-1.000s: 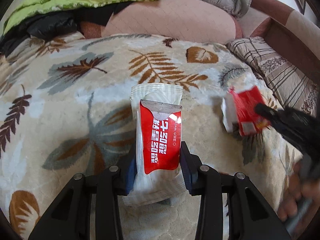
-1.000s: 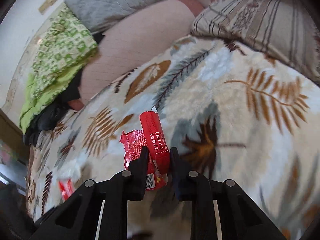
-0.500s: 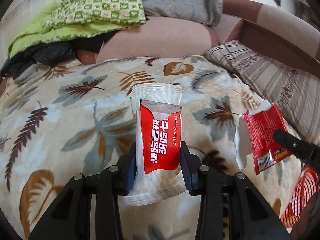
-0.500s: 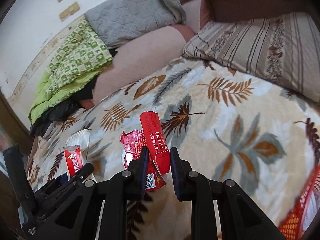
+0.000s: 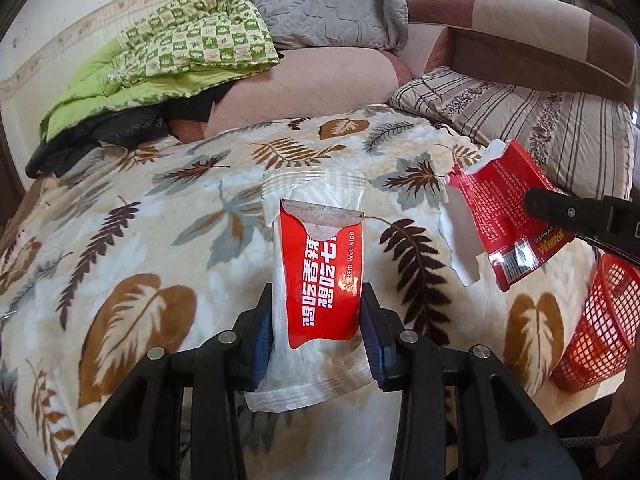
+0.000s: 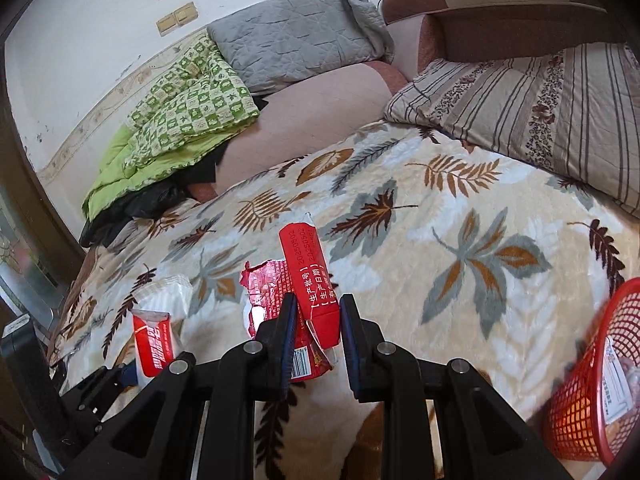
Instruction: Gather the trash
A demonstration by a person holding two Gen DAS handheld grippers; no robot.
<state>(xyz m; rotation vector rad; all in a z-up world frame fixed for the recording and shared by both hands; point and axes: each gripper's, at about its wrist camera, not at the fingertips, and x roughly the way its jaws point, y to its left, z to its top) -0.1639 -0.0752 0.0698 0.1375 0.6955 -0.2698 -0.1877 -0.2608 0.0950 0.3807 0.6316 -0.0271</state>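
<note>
Gripping trash above the blanket (image 5: pixel 168 216): left tongs (image 5: pixel 318 332) wet-wipe packet (image 5: pixel 320 280), right tongs (image 6: pixel 318 320) red box (image 6: pixel 310 280).

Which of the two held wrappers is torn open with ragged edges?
The red carton in the right gripper: its edge is ripped, white inside showing. The wet wipe packet in the left gripper looks intact.

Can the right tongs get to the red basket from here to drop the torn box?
Probably yes. The right tongs hold the torn red box, and the red basket stands open-topped to their right, with nothing visible between them.
</note>
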